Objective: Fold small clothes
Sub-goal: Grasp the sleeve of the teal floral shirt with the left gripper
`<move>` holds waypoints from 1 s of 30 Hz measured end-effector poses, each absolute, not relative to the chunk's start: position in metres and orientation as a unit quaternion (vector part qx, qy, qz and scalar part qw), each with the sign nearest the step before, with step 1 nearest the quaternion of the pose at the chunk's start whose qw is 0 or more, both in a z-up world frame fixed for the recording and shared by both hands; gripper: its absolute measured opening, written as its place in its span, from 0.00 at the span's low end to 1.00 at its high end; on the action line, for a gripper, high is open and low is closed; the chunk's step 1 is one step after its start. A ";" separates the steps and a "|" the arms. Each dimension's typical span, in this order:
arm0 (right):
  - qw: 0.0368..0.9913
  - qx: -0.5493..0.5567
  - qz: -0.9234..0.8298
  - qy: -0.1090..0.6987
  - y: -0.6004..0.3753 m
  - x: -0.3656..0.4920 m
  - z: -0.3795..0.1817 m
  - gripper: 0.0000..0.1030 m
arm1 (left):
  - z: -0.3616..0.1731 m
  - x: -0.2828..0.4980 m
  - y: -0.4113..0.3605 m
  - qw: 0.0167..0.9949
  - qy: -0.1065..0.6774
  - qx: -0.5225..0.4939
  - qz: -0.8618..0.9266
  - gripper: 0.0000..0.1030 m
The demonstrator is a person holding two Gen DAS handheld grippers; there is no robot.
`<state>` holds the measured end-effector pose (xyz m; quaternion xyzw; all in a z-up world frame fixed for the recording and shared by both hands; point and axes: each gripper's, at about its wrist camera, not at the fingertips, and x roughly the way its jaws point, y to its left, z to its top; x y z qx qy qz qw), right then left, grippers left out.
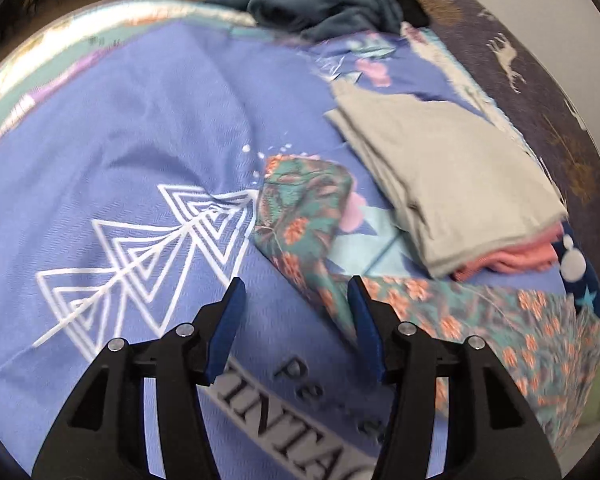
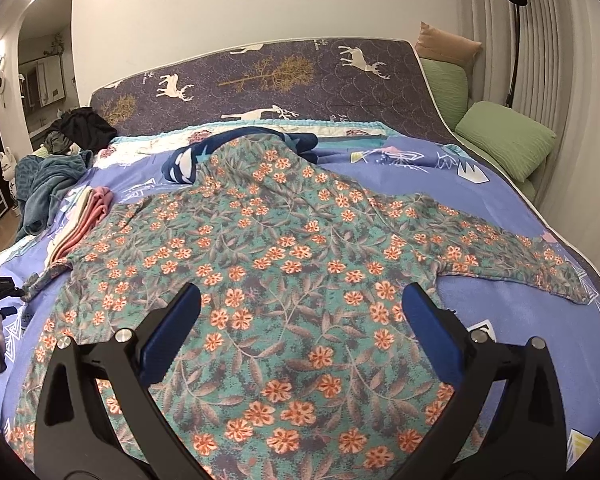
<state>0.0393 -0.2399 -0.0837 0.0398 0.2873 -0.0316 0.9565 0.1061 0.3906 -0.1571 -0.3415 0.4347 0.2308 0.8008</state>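
Setting: a bed under a periwinkle blue sheet [image 2: 480, 216] printed with white triangles.
Garment: a teal floral top [image 2: 284, 264] lay spread flat across the sheet, sleeves out to both sides.
Left gripper [image 1: 296, 312]: jaws stood partly open above the sheet, just beside one sleeve, gripping nothing.
Right gripper [image 2: 300, 320]: jaws gaped wide over the top's lower half, empty.
Folded pile: a grey piece [image 1: 452, 184] on a pink one, near the sleeve.
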 end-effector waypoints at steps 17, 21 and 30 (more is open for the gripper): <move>0.952 0.050 -0.031 0.301 -0.238 0.050 -0.089 0.98 | 0.031 0.127 0.237 0.907 0.269 -0.313 -0.083 0.03; 0.952 0.048 -0.038 0.299 -0.243 0.043 -0.089 0.98 | 0.053 0.132 0.131 0.905 0.283 -0.248 -0.200 0.03; 0.945 0.073 -0.084 0.309 -0.288 0.028 -0.093 0.98 | -0.025 0.137 -0.022 0.862 0.395 -0.158 -0.277 0.25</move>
